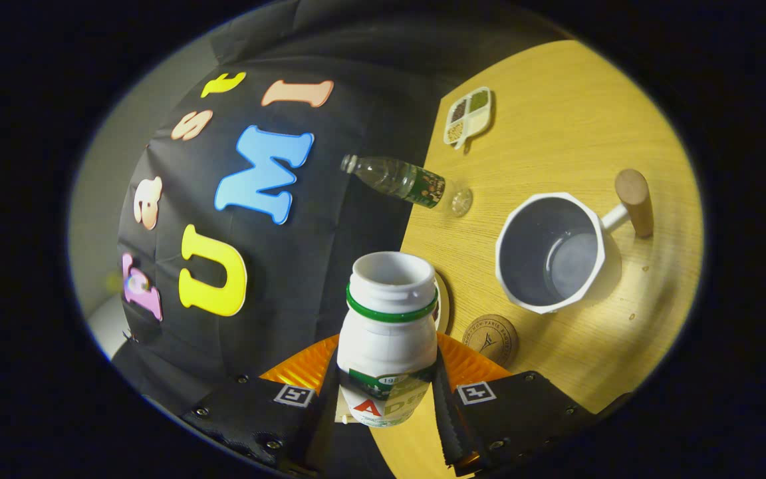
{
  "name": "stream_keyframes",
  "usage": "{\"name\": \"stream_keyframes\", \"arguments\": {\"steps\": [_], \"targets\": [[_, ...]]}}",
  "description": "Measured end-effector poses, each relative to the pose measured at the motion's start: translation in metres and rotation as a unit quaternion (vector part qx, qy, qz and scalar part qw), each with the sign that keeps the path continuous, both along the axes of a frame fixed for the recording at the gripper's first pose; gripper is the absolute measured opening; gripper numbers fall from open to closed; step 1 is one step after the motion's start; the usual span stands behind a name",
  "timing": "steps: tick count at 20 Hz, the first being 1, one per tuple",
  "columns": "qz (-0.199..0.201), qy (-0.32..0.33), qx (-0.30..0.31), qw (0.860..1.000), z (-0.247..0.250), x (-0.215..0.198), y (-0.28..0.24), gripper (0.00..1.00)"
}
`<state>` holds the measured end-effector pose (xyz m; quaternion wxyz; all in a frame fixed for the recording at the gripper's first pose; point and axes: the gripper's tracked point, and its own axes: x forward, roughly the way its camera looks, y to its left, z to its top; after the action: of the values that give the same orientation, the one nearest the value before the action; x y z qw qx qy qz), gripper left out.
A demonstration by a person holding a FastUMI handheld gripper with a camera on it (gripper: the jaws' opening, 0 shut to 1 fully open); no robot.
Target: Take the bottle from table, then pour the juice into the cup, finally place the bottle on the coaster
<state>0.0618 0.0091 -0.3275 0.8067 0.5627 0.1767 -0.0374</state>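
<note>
My gripper is shut on a small white bottle with a green neck ring and an open mouth. Both fingers press its labelled body. The whole view is rolled, so the table stands on its side. Beyond the fingers a white cup with a wooden handle stands on the table, its inside dark. A round cork coaster lies on the table between the cup and my fingers, just beside the bottle.
A clear plastic bottle with a green label stands at the table's far edge. A small white divided dish with seeds lies further along. A white plate rim shows behind the held bottle.
</note>
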Motion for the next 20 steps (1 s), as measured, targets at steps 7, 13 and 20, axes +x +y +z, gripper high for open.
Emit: {"name": "stream_keyframes", "arguments": {"steps": [7, 13, 20], "targets": [[0.083, -0.001, -0.186, 0.979, 0.002, 0.010, 0.018, 0.63], [0.120, -0.004, -0.311, 0.943, 0.006, 0.009, 0.027, 0.63], [0.144, -0.028, -0.475, 0.867, 0.026, 0.011, 0.034, 0.63]]}}
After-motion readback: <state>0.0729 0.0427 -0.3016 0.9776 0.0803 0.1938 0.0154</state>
